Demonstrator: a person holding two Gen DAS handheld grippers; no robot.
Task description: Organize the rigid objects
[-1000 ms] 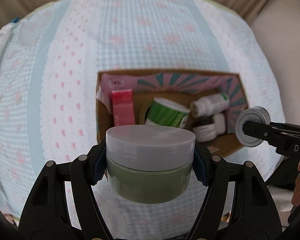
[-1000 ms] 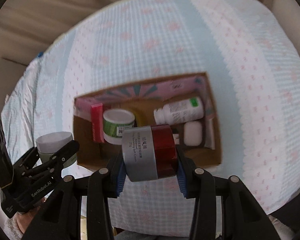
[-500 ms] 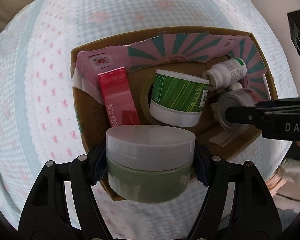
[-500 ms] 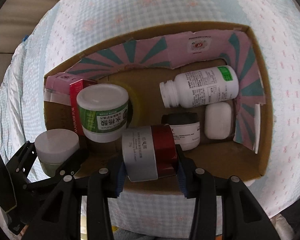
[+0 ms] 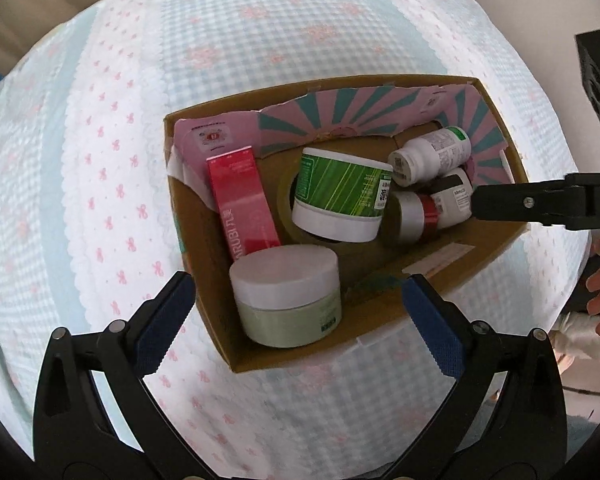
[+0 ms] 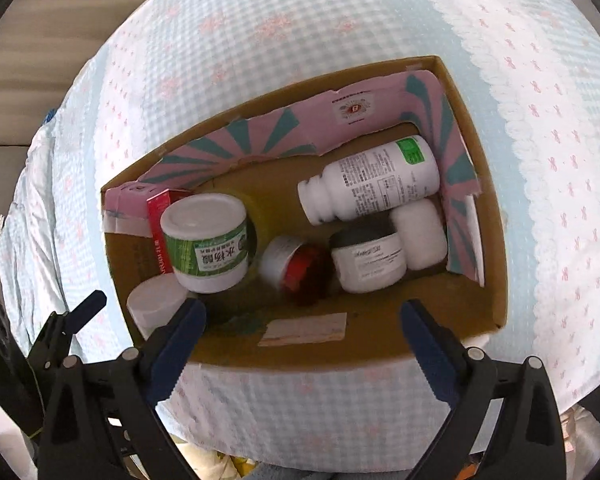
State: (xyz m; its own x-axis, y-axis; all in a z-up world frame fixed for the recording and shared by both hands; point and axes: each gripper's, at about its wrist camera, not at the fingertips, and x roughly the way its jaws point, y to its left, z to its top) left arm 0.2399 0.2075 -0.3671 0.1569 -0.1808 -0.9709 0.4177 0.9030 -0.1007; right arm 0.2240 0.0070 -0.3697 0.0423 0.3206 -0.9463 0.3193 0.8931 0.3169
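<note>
Down in the cardboard box [image 5: 496, 252], the green jar [image 5: 288, 300] sat free between the left gripper [image 5: 300, 308] jaws, which had just sprung wide. Likewise the right gripper [image 6: 300, 332] had just opened; its red-and-silver jar [image 6: 296, 266] lay beyond the tips, blurred.

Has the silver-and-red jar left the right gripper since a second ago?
Yes. The right gripper has just been opening with nothing between its fingers; the silver-and-red jar now lies in the cardboard box, beside the green-label tub.
</note>
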